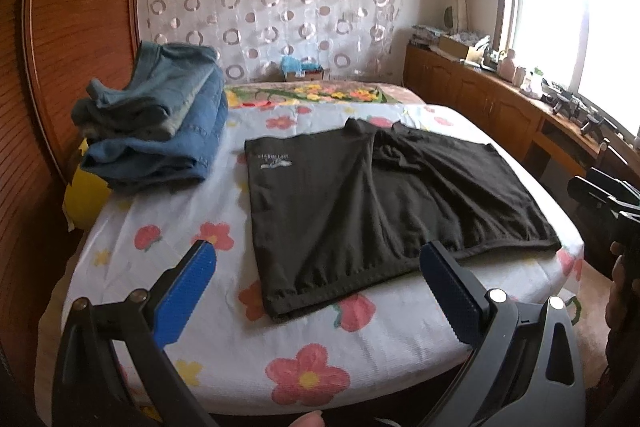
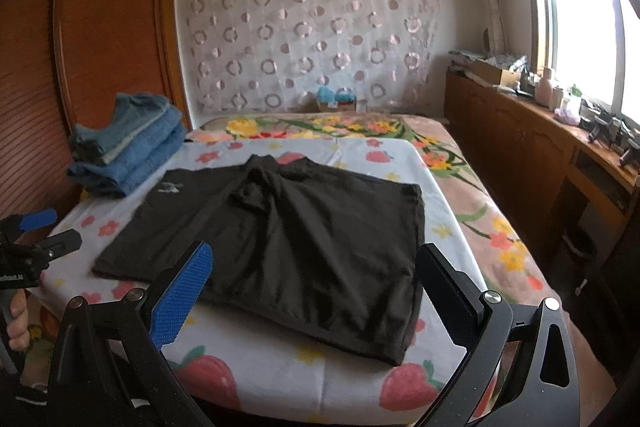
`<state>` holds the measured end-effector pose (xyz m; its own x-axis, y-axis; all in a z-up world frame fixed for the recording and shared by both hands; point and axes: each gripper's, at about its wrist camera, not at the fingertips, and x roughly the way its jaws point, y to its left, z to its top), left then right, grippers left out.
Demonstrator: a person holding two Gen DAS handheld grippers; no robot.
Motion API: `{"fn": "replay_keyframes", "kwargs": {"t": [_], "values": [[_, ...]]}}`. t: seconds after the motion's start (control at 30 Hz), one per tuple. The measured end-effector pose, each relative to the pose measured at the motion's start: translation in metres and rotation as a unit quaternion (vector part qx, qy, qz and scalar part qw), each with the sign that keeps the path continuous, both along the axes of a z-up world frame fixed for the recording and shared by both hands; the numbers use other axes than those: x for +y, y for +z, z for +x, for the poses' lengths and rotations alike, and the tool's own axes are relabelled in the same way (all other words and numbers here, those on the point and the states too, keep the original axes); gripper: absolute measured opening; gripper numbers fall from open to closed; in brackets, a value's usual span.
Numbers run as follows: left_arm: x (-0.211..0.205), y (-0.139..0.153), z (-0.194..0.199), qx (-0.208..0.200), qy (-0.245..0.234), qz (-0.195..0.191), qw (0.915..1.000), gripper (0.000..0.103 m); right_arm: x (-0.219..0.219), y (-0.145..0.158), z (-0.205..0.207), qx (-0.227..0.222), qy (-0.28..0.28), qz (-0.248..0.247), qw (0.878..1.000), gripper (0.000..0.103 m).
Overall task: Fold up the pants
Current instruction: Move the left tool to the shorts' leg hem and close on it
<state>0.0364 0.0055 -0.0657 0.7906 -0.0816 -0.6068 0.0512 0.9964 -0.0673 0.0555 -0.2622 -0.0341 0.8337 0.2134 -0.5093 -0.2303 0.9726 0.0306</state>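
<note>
Pants: you have one black pair point(image 1: 360, 203), spread flat on the floral sheet point(image 1: 224, 347) at the near end of the bed.
Left gripper point(image 1: 320, 287): yours is spread wide, holding nothing, hovering over the near hem.
Right gripper point(image 2: 316, 291): also wide apart and empty, above the pants' near edge.
Jeans stack point(image 1: 160, 123): one pile of folded denim, at the far left, apart from the pants.
In the way: nothing lies on the pants.

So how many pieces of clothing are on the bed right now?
3 that I can make out: black pants spread flat mid-bed, and two folded denim pieces stacked at the far left corner. More may be hidden inside that pile.
</note>
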Motion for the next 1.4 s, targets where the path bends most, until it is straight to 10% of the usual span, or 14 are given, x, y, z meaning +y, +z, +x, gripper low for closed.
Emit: {"fn": "replay_keyframes", "kwargs": {"t": [0.47, 0.9, 1.2, 1.4], "values": [[0.027, -0.036, 0.012, 0.041, 0.008, -0.018, 0.9990, 0.096, -0.037, -0.035, 0.013, 0.045, -0.025, -0.012, 0.999, 0.103], [0.034, -0.057, 0.014, 0.070, -0.008, -0.030, 0.9970, 0.043, -0.048, -0.053, 0.018, 0.068, -0.025, -0.014, 0.997, 0.103], [0.034, -0.062, 0.015, 0.078, -0.015, -0.026, 0.9965, 0.040, -0.053, -0.061, 0.020, 0.080, -0.023, -0.010, 0.996, 0.103], [0.028, -0.055, 0.018, 0.074, -0.040, -0.028, 0.9961, 0.005, -0.052, -0.061, 0.020, 0.081, -0.015, -0.013, 0.996, 0.103]]}}
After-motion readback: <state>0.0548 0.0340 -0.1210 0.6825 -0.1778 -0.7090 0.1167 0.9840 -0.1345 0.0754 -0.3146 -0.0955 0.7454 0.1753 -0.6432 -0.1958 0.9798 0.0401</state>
